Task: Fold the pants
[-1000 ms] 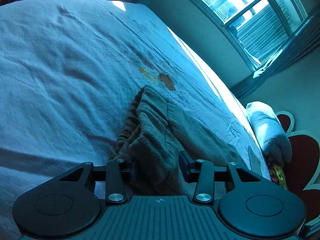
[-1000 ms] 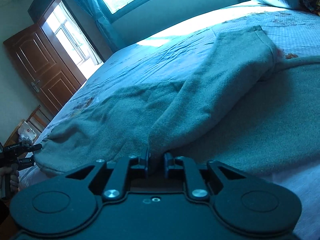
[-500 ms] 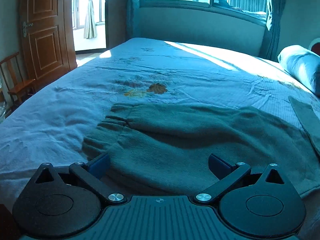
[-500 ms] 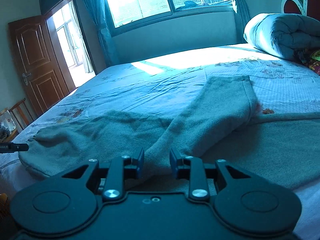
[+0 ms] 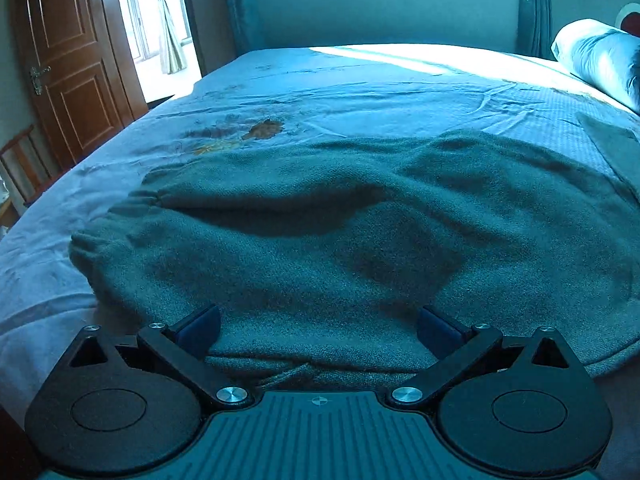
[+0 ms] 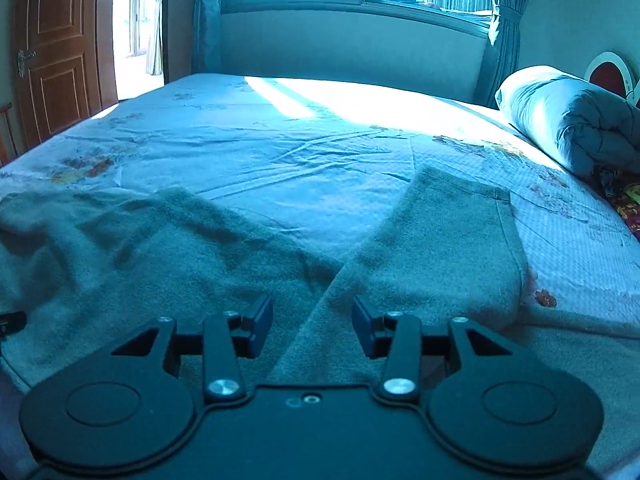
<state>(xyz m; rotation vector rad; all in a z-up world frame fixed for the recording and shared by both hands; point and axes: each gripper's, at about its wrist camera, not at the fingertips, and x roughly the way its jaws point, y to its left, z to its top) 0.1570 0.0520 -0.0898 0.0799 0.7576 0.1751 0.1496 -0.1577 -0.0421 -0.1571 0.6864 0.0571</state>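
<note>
Left tongs [image 5: 318, 330] gape fully over the pants [image 5: 340, 240]; right tongs [image 6: 313, 326], opening, alone show the folded leg [image 6: 444, 240].

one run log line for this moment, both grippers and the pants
pants: spread on bed, one leg angled out | left gripper: open, empty | right gripper: opening, pads off cloth

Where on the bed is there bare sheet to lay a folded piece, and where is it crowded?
Free: the wide sheet between the pants and the window-side edge, and the wedge between the two legs. Crowded: the near edge, all pants under both tongs, and the right end by the rolled quilt.
</note>
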